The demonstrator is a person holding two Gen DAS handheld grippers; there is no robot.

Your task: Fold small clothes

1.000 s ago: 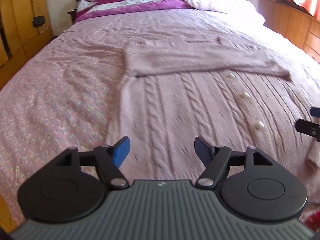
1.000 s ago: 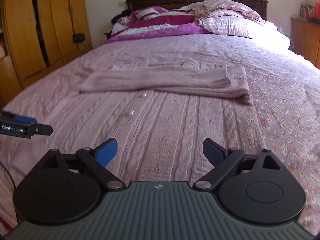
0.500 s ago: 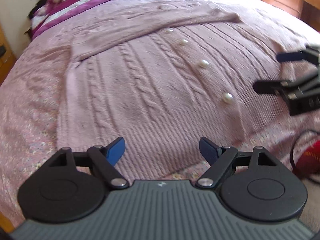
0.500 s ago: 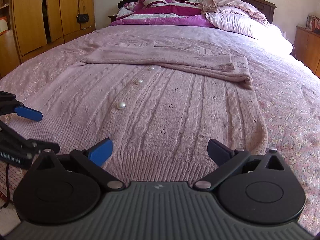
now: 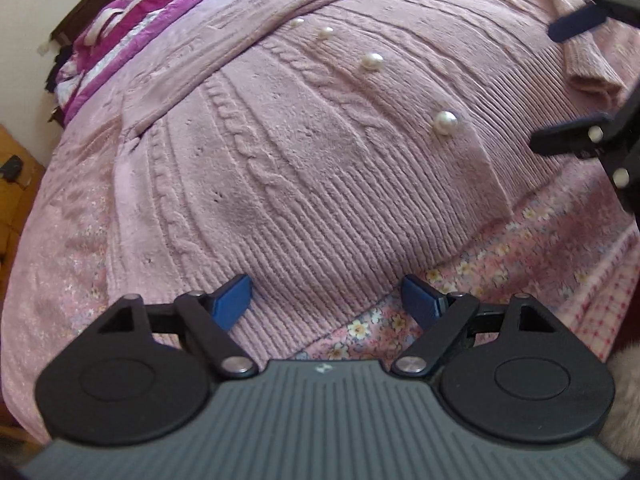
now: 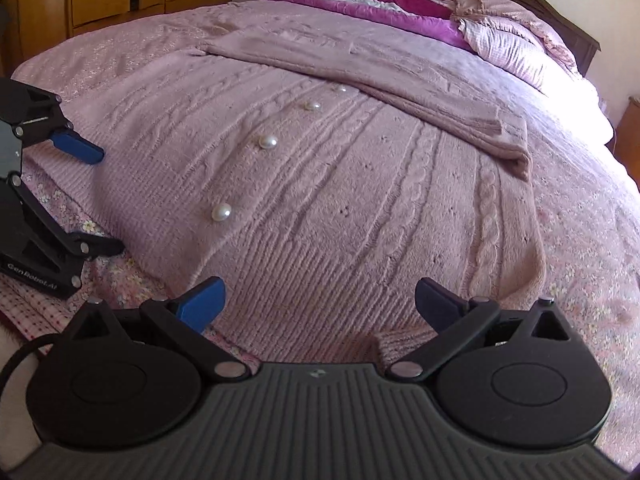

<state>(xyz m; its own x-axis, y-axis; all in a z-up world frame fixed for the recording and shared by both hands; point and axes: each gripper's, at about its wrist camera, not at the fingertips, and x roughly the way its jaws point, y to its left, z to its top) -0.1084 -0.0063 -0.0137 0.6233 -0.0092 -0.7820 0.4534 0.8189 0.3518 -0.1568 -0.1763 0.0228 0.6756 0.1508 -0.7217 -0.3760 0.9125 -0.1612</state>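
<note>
While laid flat on the floral bedspread (image 6: 580, 272), buttons up, the pink cable-knit cardigan (image 5: 304, 168) runs lengthwise away from both claws, hem nearest. Left gripper (image 5: 327, 300): jaws apart, over hem's left corner. Right gripper (image 6: 320, 304): jaws apart, over hem's right corner, equally near.

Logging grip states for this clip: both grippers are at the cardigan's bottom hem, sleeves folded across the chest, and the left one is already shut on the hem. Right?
Not quite. The left wrist view shows the left gripper open, its fingers apart over the cardigan hem. The rest holds.
</note>
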